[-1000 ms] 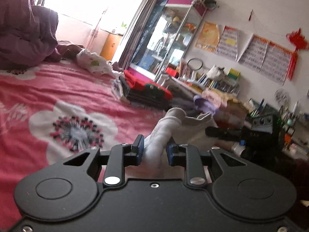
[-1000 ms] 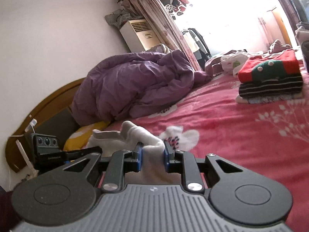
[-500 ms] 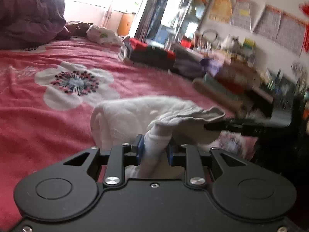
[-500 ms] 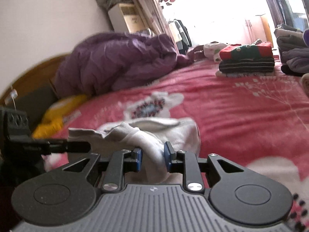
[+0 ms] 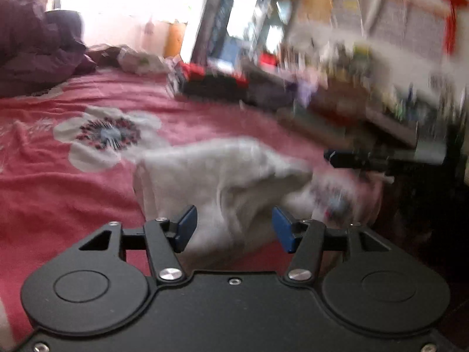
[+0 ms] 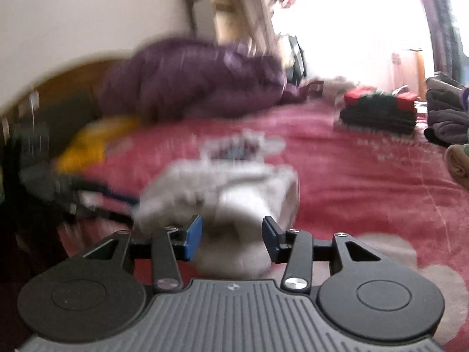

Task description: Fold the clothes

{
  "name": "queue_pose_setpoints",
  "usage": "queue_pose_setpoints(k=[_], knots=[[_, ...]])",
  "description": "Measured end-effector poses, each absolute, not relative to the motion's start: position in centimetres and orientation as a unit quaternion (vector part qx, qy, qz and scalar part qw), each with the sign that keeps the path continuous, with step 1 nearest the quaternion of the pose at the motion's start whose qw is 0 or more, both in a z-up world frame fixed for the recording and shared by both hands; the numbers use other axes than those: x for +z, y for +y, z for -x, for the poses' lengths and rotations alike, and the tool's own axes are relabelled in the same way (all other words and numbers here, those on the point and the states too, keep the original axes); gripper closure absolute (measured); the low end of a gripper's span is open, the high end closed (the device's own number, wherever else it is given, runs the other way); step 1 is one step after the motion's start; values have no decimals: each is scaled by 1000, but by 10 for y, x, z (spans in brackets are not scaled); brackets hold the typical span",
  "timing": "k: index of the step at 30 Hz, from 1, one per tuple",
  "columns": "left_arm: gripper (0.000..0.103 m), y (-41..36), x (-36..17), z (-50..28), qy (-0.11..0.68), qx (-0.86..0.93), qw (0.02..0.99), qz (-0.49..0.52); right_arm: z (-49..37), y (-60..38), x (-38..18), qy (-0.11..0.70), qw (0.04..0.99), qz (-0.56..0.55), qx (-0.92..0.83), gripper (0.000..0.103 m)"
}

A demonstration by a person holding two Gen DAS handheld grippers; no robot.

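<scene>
The folded white cloth garment (image 5: 222, 173) lies on the pink flower-printed bedspread (image 5: 64, 193), a loose fold of it between the spread blue pads of each gripper. Left gripper (image 5: 231, 227) and right gripper (image 6: 231, 236) both stand released, gripping nothing. Beyond sit a stack of folded red and dark clothes (image 6: 378, 111) and a crumpled purple quilt (image 6: 193, 79)

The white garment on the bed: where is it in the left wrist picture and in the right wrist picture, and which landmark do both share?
Left wrist: the white garment lies at centre, just beyond the open blue fingers.
Right wrist: it lies at centre, just beyond the open blue fingers.
Shared landmark: the red and dark folded stack, upper centre in the left view, upper right in the right view.
</scene>
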State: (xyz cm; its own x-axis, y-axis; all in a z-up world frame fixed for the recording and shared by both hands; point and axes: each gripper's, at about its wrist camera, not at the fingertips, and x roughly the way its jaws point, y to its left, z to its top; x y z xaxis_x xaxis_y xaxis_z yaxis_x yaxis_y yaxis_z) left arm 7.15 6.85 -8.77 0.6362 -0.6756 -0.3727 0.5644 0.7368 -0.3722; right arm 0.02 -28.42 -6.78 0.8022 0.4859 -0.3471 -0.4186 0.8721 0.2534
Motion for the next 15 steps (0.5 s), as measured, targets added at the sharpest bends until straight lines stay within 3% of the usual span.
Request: queue_pose_setpoints(k=[3, 7, 13, 15], knots=[[47, 77, -83, -70, 241, -341, 899, 135, -9, -292, -57, 164, 952, -130, 224, 56], [48, 68, -92, -85, 249, -298, 909, 150, -41, -274, -56, 163, 959, -100, 211, 58], [52, 39, -115, -103, 309, -272, 906, 101, -67, -237, -116, 292, 934, -34, 204, 61], [52, 37, -117, -104, 313, -273, 905, 95, -50, -230, -117, 274, 941, -1, 198, 61]])
